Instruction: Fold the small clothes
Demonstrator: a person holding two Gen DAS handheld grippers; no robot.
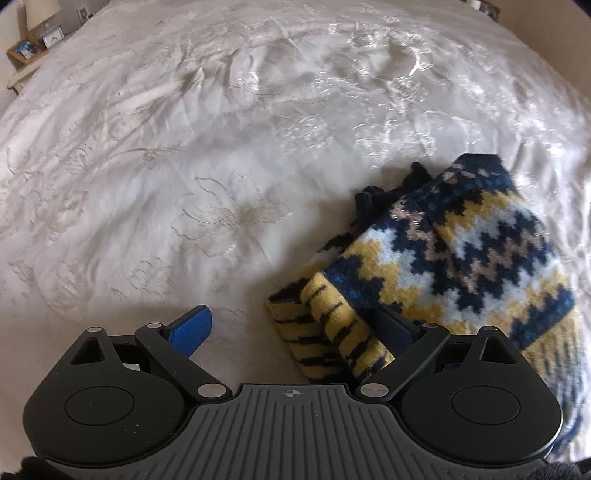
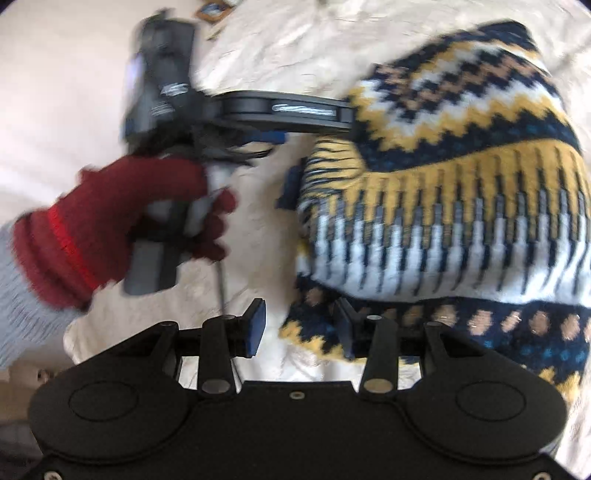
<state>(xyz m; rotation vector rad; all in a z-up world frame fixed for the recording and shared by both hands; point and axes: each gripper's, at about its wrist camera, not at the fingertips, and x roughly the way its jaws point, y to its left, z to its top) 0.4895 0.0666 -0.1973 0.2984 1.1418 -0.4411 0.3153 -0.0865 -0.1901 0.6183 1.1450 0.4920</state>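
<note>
Down on the bed, the left gripper point(image 1: 295, 328) stands with its jaws wide apart, one blue pad over bare cover, the other resting on the striped cuff of a patterned knit sweater point(image 1: 454, 254); nothing is pinched between them. The right gripper point(image 2: 301, 328) also has its jaws parted, with the navy-and-yellow edge of the sweater point(image 2: 461, 206) lying between the pads; the blurred view does not show the pads pressing on it.

The sweater, in navy, mustard, pale blue and tan zigzags, lies bunched on the white embroidered bedspread point(image 1: 221, 166), toward the right of the left wrist view, with a dark scrap of fabric point(image 1: 388, 192) poking out behind it.

From the right wrist camera, a hand in a dark red glove point(image 2: 122, 225) grips the handle of the left gripper, whose arm reaches across to the sweater's upper edge. A pale grey sleeve point(image 2: 22, 295) follows the glove.

At the far corner of the bed stands a bedside table point(image 1: 26, 62) with a lamp point(image 1: 40, 14) and a framed picture point(image 1: 24, 50).
</note>
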